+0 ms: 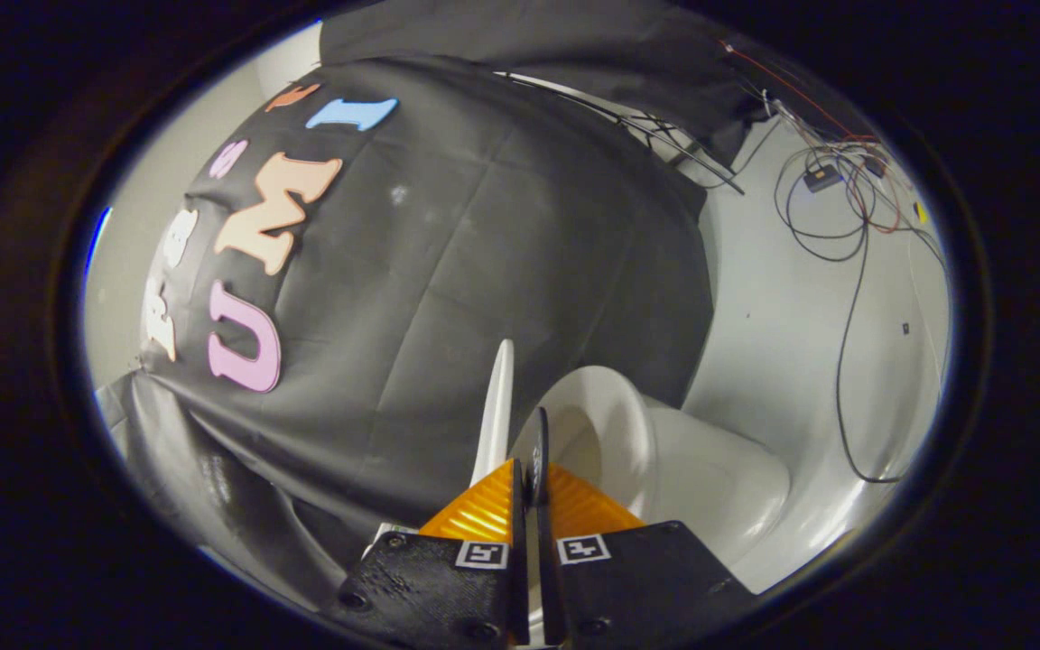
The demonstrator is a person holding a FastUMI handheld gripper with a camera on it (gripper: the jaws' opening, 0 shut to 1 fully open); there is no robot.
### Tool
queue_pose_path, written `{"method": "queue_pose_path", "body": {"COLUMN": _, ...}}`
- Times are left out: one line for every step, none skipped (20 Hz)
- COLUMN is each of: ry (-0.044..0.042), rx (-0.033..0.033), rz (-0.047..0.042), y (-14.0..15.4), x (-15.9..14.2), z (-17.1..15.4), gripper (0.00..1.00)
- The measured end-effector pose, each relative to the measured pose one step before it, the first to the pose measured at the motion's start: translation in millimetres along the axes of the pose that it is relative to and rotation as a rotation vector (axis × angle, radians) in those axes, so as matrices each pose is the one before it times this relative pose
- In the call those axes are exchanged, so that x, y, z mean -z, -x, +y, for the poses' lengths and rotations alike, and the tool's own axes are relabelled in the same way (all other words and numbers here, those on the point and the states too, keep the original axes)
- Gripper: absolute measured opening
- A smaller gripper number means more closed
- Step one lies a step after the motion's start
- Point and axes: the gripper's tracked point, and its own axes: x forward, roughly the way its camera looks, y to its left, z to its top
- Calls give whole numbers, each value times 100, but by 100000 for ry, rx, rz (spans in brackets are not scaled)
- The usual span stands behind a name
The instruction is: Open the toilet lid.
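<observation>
The white toilet lid [496, 406] stands raised and shows edge-on as a thin white blade, just beyond my left finger [475, 515] and passing behind its tip. To the right of it lie the toilet seat and bowl [610, 433], with the white body of the toilet [719, 487] further right. My gripper [527, 474] is shut, its fingers almost touching with only a narrow slit between them and nothing white in that slit. Whether the left finger touches the lid is hidden.
The black booth cloth [484, 253] hangs right behind the lid. A white wall [791, 307] beside the toilet carries loose black and red cables [845, 208] and a small box. A pale wall shows past the cloth's other edge.
</observation>
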Motion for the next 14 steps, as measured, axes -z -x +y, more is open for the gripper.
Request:
{"method": "queue_pose_path", "body": {"ry": 3465, "rx": 605, "rz": 267, "y": 87, "x": -42, "z": 635, "gripper": 6}}
{"method": "queue_pose_path", "body": {"ry": 4339, "rx": 529, "rz": 598, "y": 206, "x": -34, "z": 890, "gripper": 6}}
{"method": "queue_pose_path", "body": {"ry": 3308, "rx": -324, "rz": 225, "y": 70, "x": -183, "z": 930, "gripper": 6}}
{"method": "queue_pose_path", "body": {"ry": 3540, "rx": -494, "rz": 392, "y": 241, "x": -101, "z": 1203, "gripper": 6}}
{"method": "queue_pose_path", "body": {"ry": 3817, "rx": -230, "rz": 146, "y": 161, "x": -225, "z": 1051, "gripper": 6}}
{"method": "queue_pose_path", "body": {"ry": 3577, "rx": -133, "rz": 224, "y": 146, "x": -169, "z": 1093, "gripper": 6}}
{"method": "queue_pose_path", "body": {"ry": 3233, "rx": -387, "rz": 57, "y": 194, "x": -173, "z": 1051, "gripper": 6}}
{"method": "queue_pose_path", "body": {"ry": 3376, "rx": -465, "rz": -201, "y": 46, "x": -132, "z": 1077, "gripper": 6}}
{"method": "queue_pose_path", "body": {"ry": 2752, "rx": -519, "rz": 27, "y": 150, "x": -141, "z": 906, "gripper": 6}}
{"method": "queue_pose_path", "body": {"ry": 2519, "rx": -177, "rz": -157, "y": 2, "x": -117, "z": 954, "gripper": 6}}
{"method": "queue_pose_path", "body": {"ry": 2637, "rx": -111, "rz": -177, "y": 87, "x": -194, "z": 875, "gripper": 6}}
{"method": "queue_pose_path", "body": {"ry": 2170, "rx": -207, "rz": -187, "y": 82, "x": -111, "z": 854, "gripper": 5}}
{"method": "queue_pose_path", "body": {"ry": 2200, "rx": -157, "rz": -206, "y": 80, "x": -106, "z": 754, "gripper": 6}}
{"method": "queue_pose_path", "body": {"ry": 2151, "rx": 130, "rz": -91, "y": 80, "x": -104, "z": 841, "gripper": 6}}
